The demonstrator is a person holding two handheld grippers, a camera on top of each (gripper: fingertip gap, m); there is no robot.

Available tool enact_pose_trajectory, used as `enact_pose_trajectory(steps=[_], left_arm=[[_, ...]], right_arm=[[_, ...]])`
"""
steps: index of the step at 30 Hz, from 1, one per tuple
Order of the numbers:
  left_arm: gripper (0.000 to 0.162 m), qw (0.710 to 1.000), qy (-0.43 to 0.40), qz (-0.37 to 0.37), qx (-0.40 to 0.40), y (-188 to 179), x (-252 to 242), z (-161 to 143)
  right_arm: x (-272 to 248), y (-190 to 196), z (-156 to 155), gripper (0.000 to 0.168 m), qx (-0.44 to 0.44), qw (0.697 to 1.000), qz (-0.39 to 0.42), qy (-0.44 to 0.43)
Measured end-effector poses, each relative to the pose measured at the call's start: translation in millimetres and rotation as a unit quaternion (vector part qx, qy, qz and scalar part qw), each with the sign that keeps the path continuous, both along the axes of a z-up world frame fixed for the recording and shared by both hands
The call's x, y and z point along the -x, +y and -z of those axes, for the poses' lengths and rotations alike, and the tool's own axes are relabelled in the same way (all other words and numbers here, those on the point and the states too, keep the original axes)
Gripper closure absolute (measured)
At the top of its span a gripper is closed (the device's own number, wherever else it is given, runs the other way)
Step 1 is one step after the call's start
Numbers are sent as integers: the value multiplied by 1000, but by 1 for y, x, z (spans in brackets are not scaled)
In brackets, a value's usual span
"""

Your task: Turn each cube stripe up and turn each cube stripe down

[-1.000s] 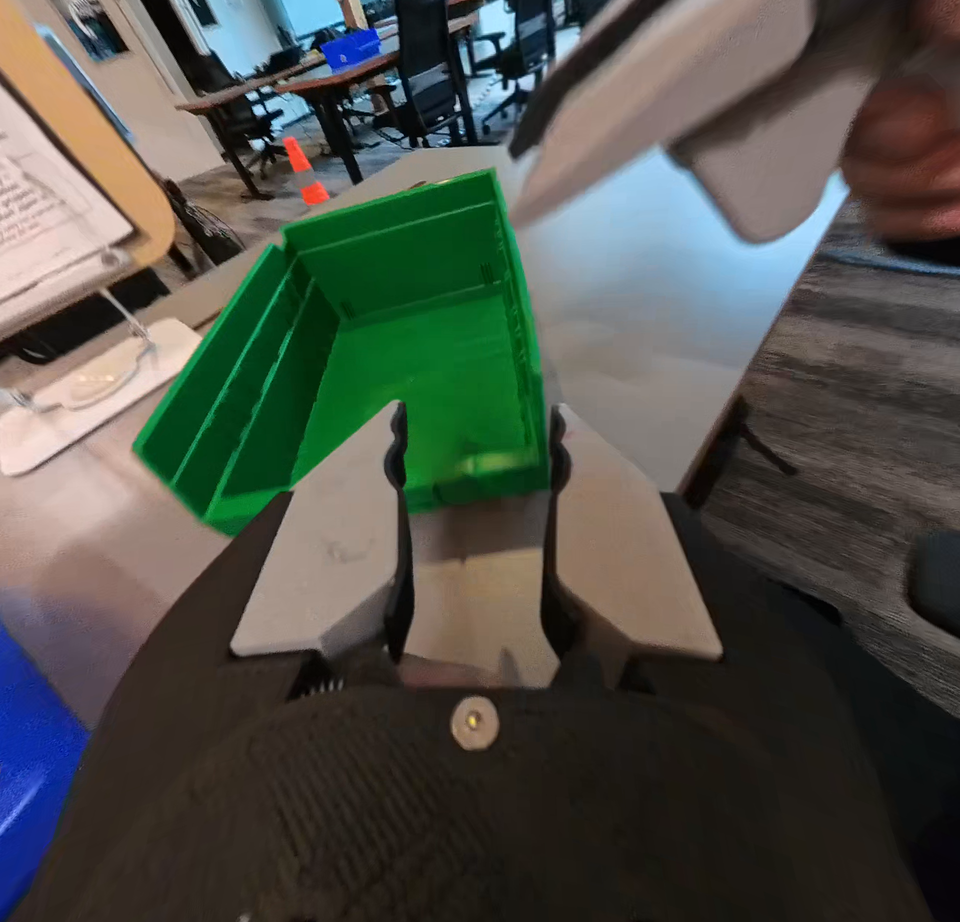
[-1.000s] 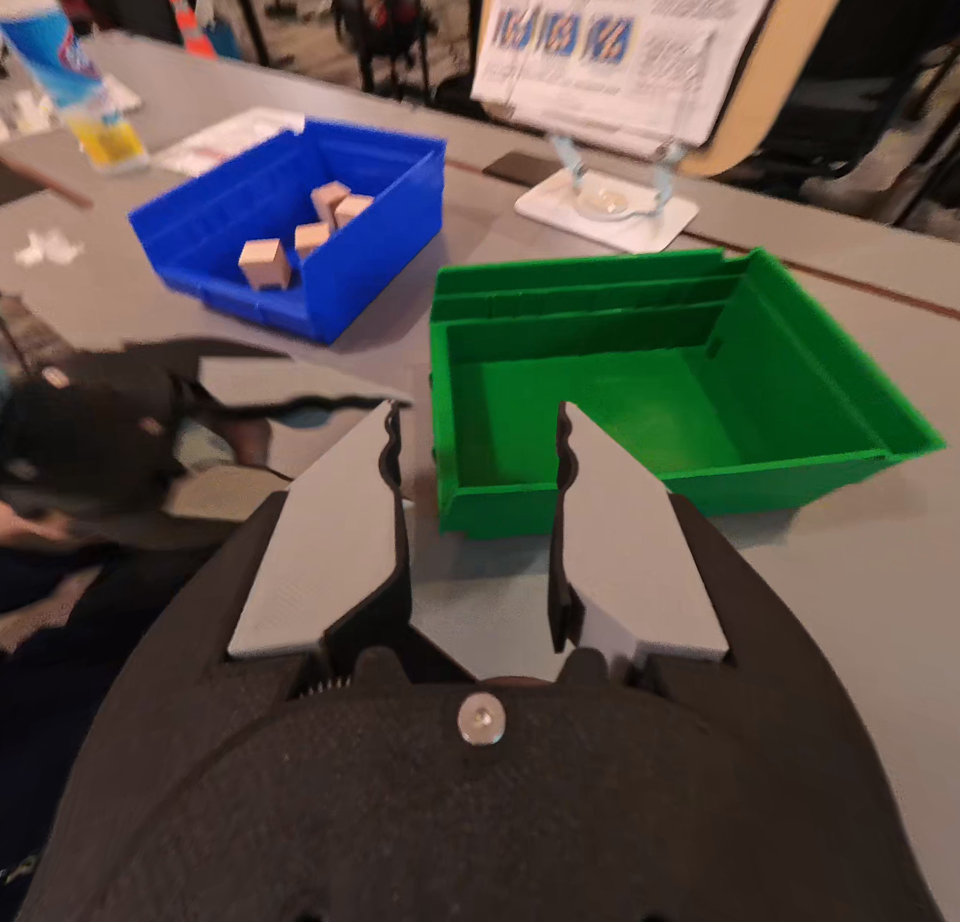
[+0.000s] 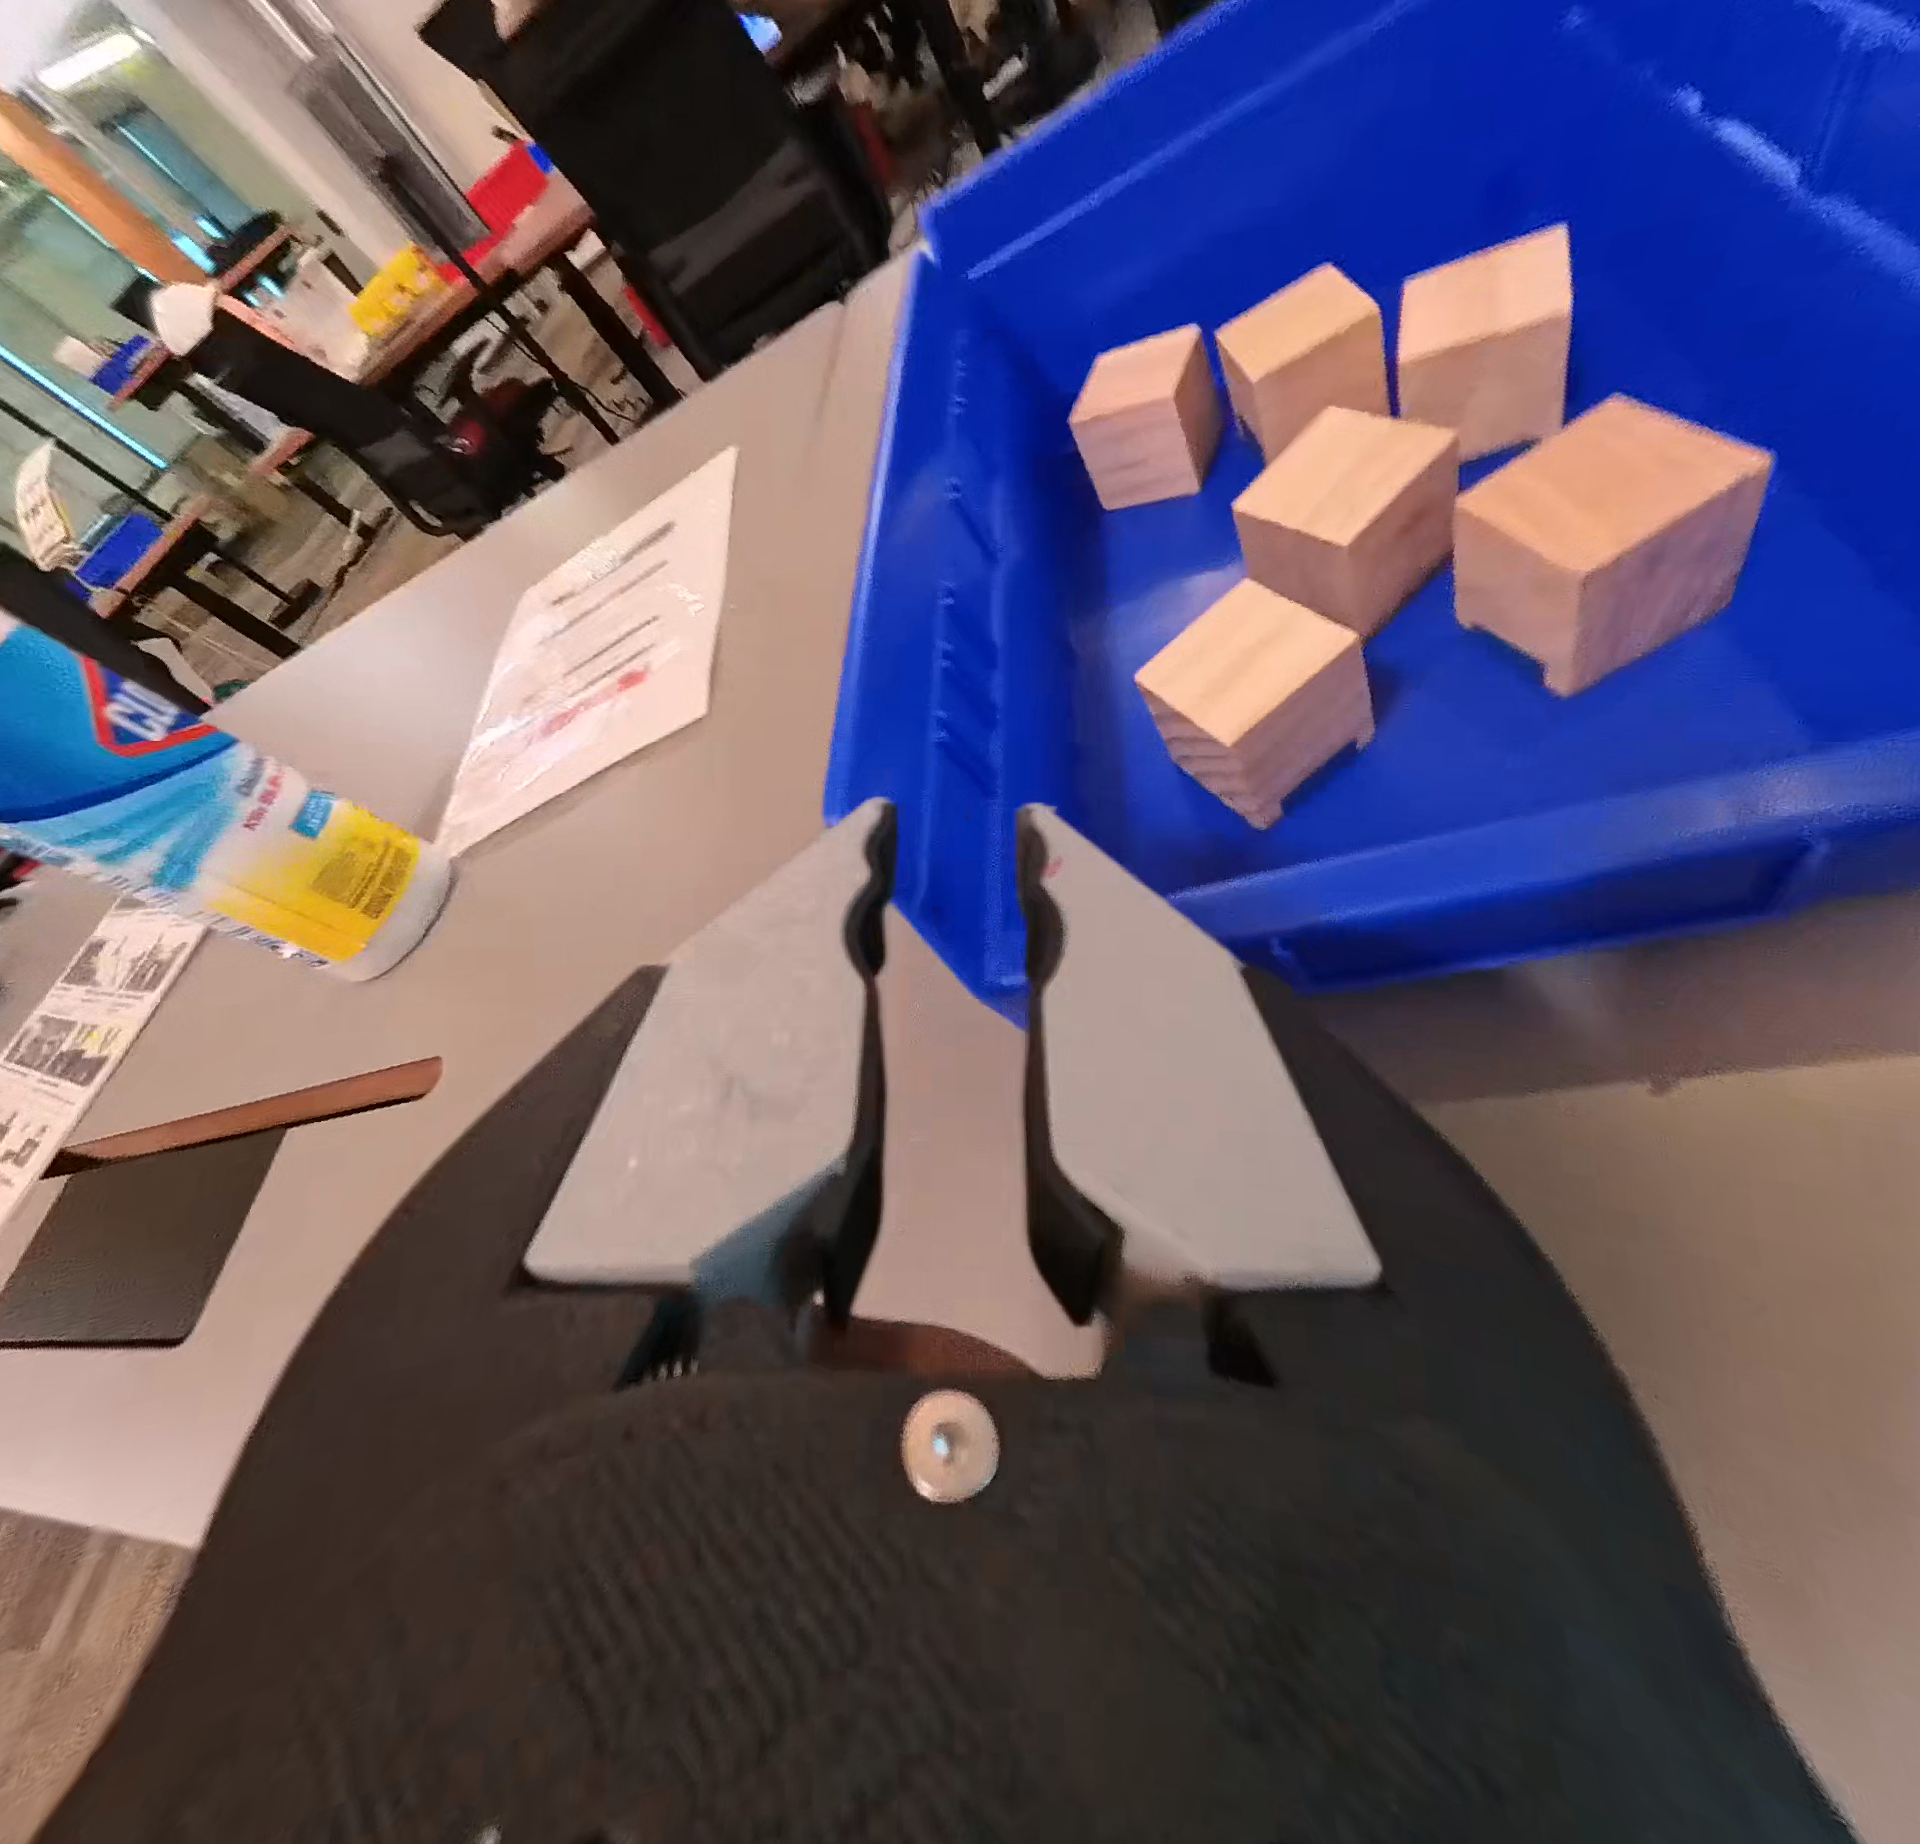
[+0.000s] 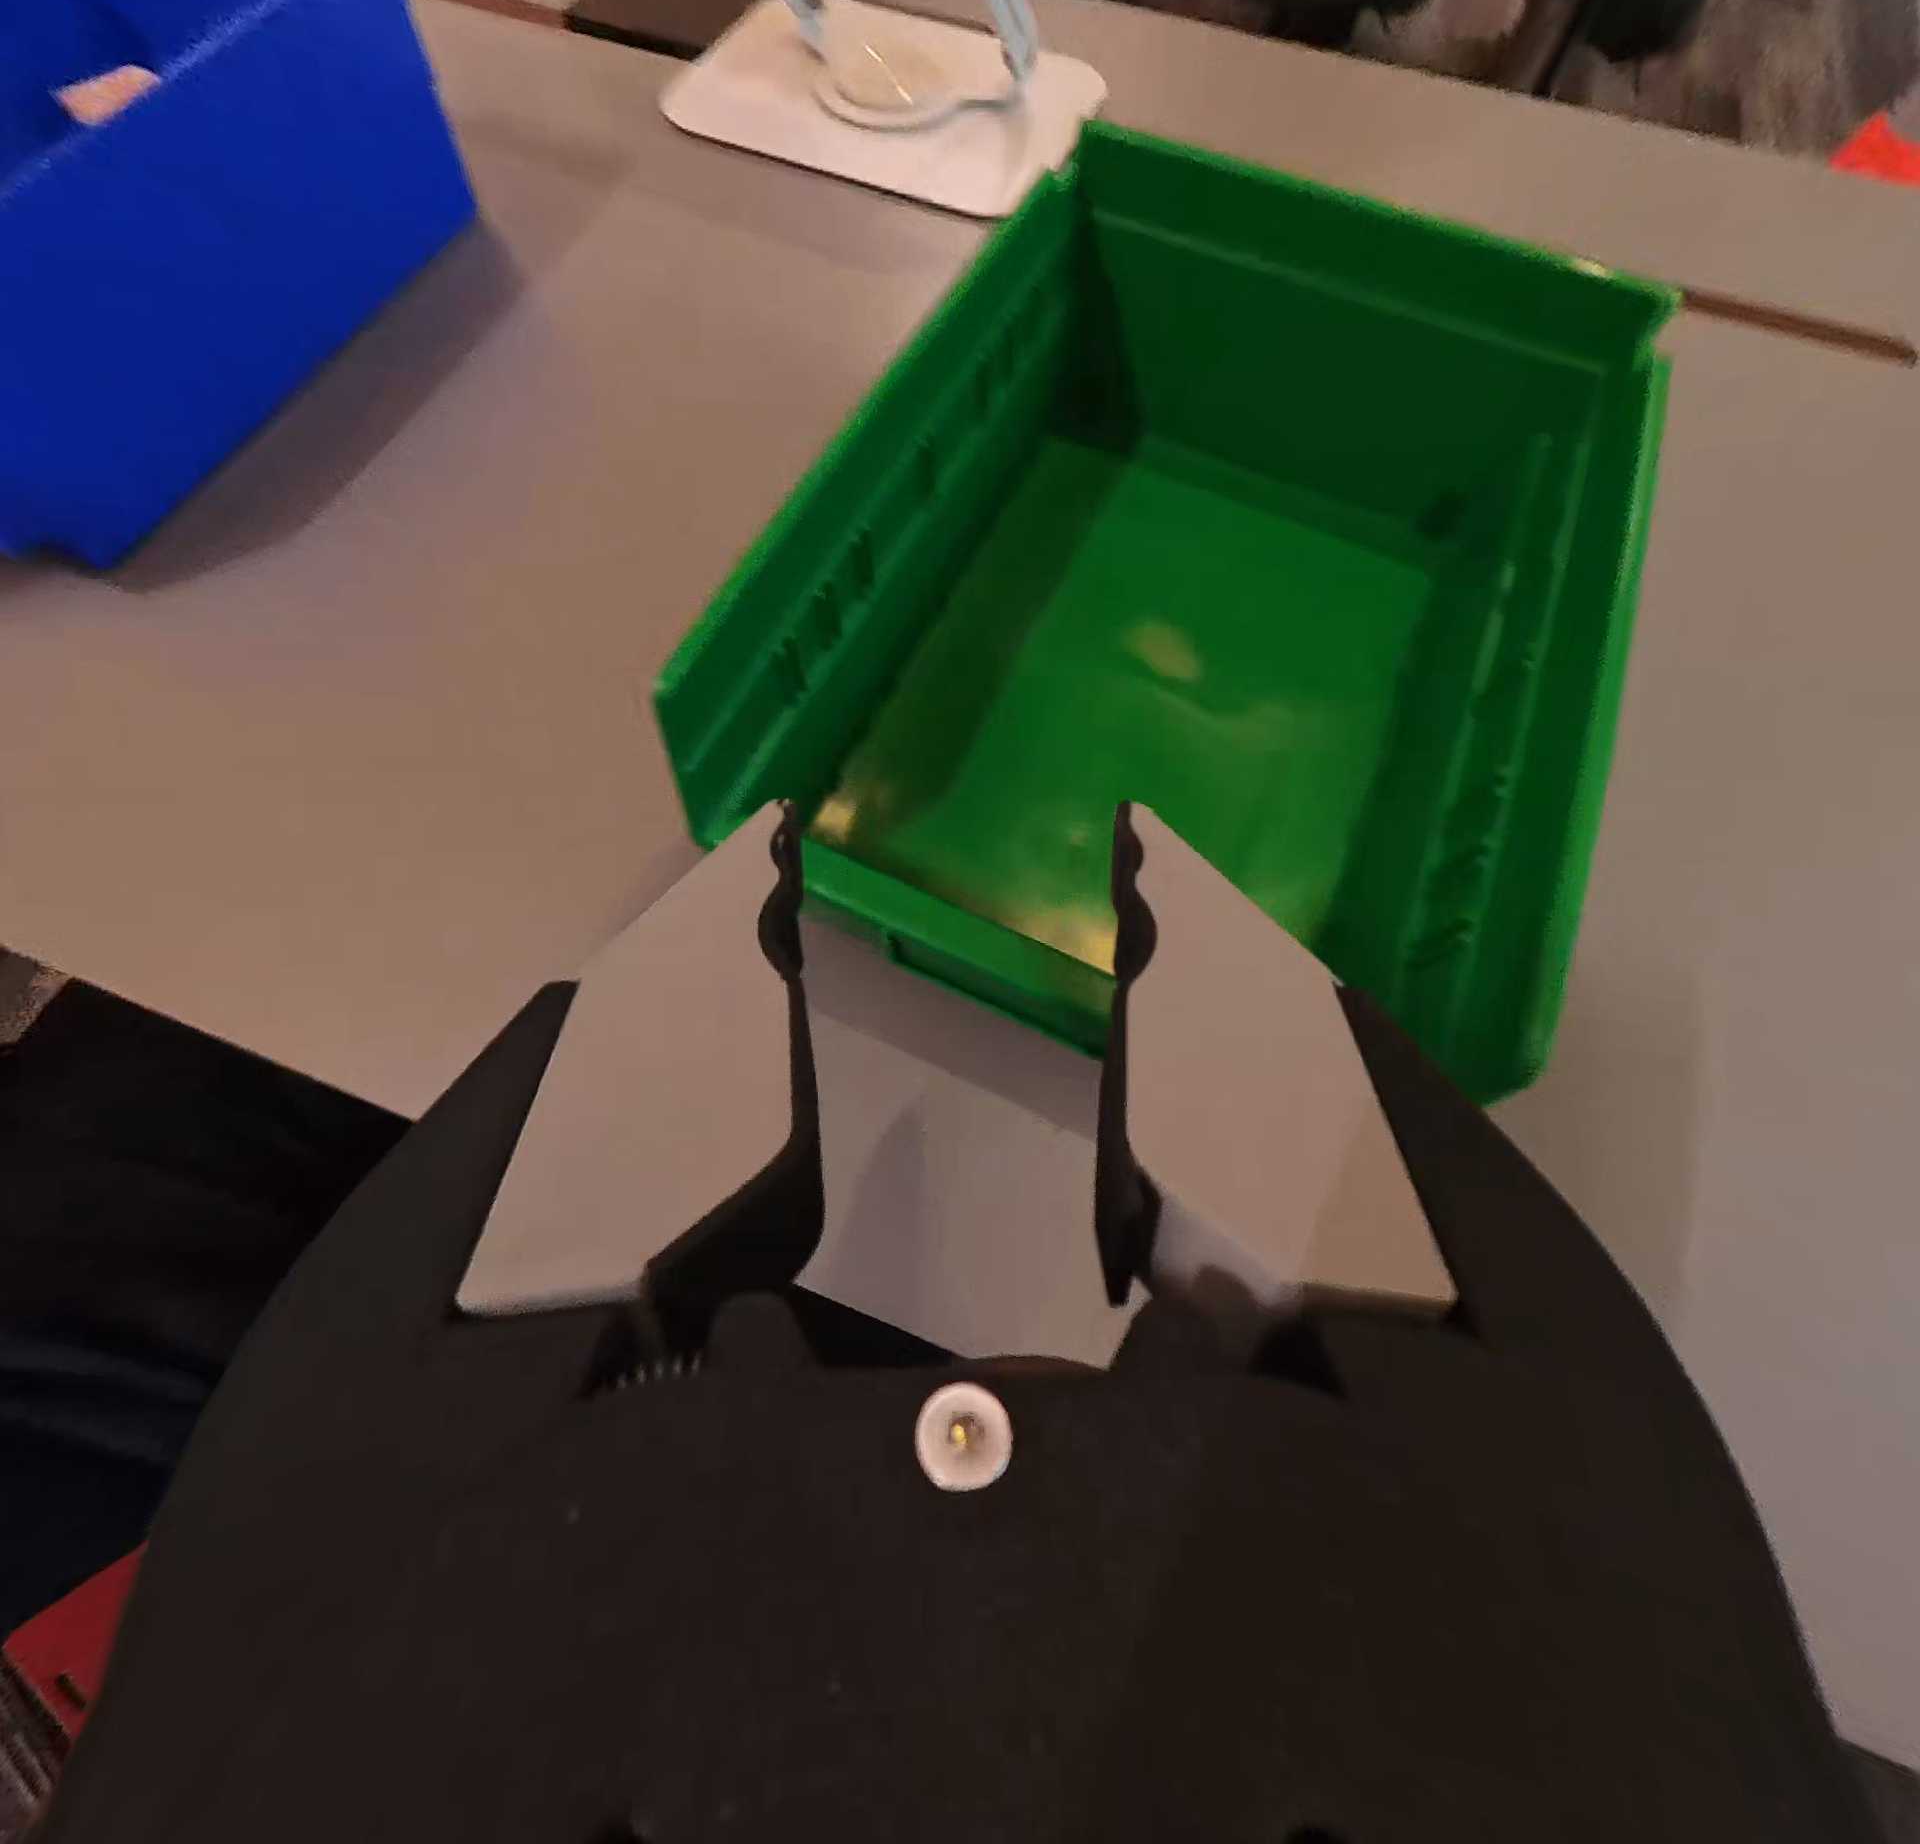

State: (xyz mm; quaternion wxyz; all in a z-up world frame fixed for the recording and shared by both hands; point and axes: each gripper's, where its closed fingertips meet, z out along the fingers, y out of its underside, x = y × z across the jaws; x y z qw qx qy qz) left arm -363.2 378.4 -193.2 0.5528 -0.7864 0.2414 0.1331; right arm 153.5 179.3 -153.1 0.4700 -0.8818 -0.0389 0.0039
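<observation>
Wooden cubes (image 3: 1351, 516), six, loose in the blue bin (image 3: 1039, 547), no stripes showing from here. Left tool (image 3: 951, 838) at that bin's near corner, jaws apart, empty, likely lining up a first pick. Right tool (image 4: 956, 828) over the green bin (image 4: 831, 651), gaping, holding nothing. A second ago: left aimed at the green bin instead; right farther back.
</observation>
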Motion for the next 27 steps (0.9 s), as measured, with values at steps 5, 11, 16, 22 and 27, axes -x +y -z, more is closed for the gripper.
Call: enact_pose_trajectory(steps=[5, 11, 16, 22, 27], left_arm=[[101, 985, -113, 121, 48, -32, -51, -16], [87, 952, -140, 263, 68, -73, -160, -10], [97, 967, -25, 247, 52, -68, -194, 35], [108, 968, -30, 240, 63, -63, -191, 44], [98, 955, -92, 269, 85, -76, -196, 25]], right_arm=[[48, 6, -4, 108, -7, 998, -62, -7], [104, 32, 20, 94, -4, 994, -112, 14], [72, 54, 58, 102, 31, 993, -33, -108], [32, 54, 61, 88, 42, 993, 23, -107], [7, 49, 53, 107, 35, 990, 56, -127]])
